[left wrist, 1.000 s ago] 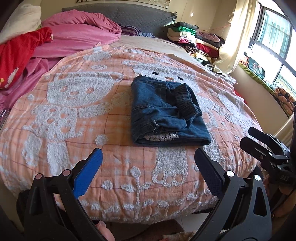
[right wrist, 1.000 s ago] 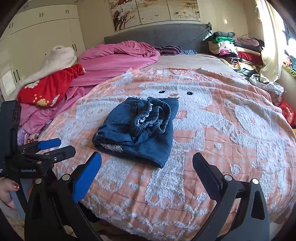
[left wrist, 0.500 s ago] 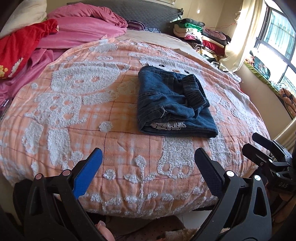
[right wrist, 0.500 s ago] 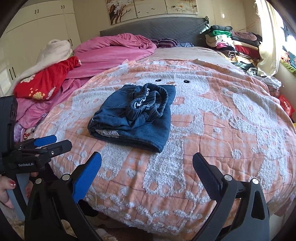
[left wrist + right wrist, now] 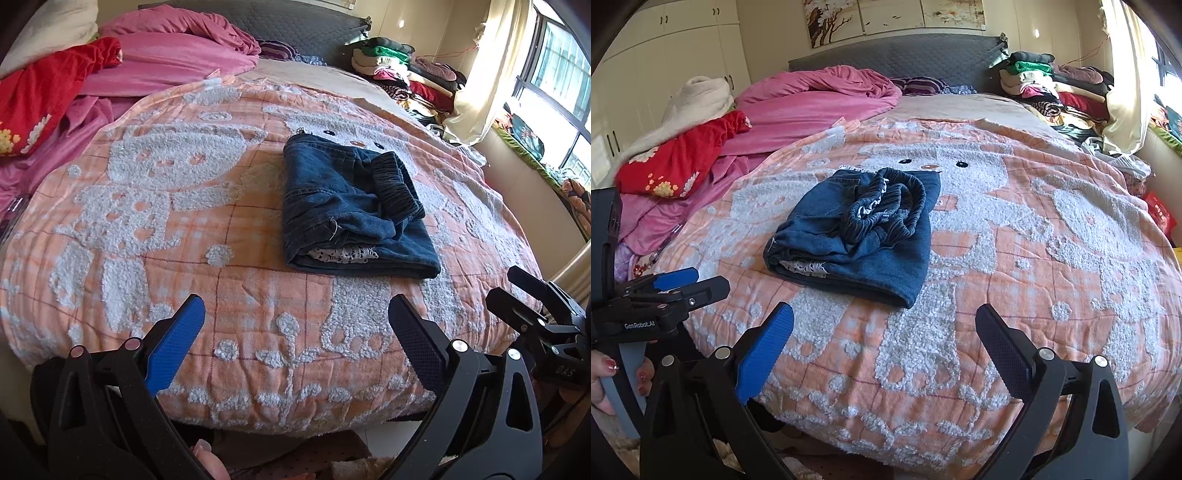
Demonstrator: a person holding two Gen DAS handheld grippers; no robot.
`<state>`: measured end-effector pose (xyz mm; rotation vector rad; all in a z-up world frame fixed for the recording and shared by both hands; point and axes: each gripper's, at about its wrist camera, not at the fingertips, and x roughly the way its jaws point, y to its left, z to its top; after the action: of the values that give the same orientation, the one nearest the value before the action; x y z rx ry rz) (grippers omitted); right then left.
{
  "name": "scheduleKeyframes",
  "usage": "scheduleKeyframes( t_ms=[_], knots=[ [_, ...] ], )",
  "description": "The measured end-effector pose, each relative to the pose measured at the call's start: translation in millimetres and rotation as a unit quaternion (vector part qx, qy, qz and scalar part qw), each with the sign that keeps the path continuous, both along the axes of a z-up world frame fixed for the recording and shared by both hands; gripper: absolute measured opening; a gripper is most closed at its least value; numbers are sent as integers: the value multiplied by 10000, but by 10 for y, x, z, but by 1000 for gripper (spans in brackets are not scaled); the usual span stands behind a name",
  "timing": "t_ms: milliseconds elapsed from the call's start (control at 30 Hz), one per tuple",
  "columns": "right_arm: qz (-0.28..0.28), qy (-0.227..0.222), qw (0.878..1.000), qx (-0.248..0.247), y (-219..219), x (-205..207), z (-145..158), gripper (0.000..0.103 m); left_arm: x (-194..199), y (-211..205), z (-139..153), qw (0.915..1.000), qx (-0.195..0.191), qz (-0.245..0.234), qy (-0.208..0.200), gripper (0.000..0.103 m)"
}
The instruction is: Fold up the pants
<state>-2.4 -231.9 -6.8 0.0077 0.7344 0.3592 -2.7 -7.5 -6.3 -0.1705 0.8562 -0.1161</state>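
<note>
Dark blue denim pants (image 5: pixel 351 210) lie folded into a compact rectangle on the orange bedspread (image 5: pixel 184 229), with the elastic waistband bunched on top and white lining showing at the near edge. My left gripper (image 5: pixel 295 306) hangs open over the bed's near edge, short of the pants and holding nothing. In the right wrist view the same pants (image 5: pixel 857 236) lie ahead and slightly left of my right gripper (image 5: pixel 884 312), which is also open and empty. Each gripper appears in the other's view: the right gripper (image 5: pixel 504 284) at the right edge, the left gripper (image 5: pixel 705 281) at the left, held by a hand (image 5: pixel 602 380).
A pink duvet (image 5: pixel 820 99) and a red flowered blanket (image 5: pixel 679 162) are heaped at the head and left of the bed. A stack of clothes (image 5: pixel 1052 88) sits at the back right by the curtain (image 5: pixel 487 74) and window. White wardrobes (image 5: pixel 683 55) stand on the left.
Both views have shifted slightly, with the pants sitting a little higher in frame than a second ago. The pants lie as before, and both grippers remain open.
</note>
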Motion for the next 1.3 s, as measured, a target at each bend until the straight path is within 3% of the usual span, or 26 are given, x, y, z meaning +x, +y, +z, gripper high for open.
scheduleKeyframes(
  t_ms=[1300],
  knots=[
    [-45, 27, 10000, -33, 6, 21, 0, 98, -32, 25, 58, 9999, -94, 91, 5, 93]
  ],
)
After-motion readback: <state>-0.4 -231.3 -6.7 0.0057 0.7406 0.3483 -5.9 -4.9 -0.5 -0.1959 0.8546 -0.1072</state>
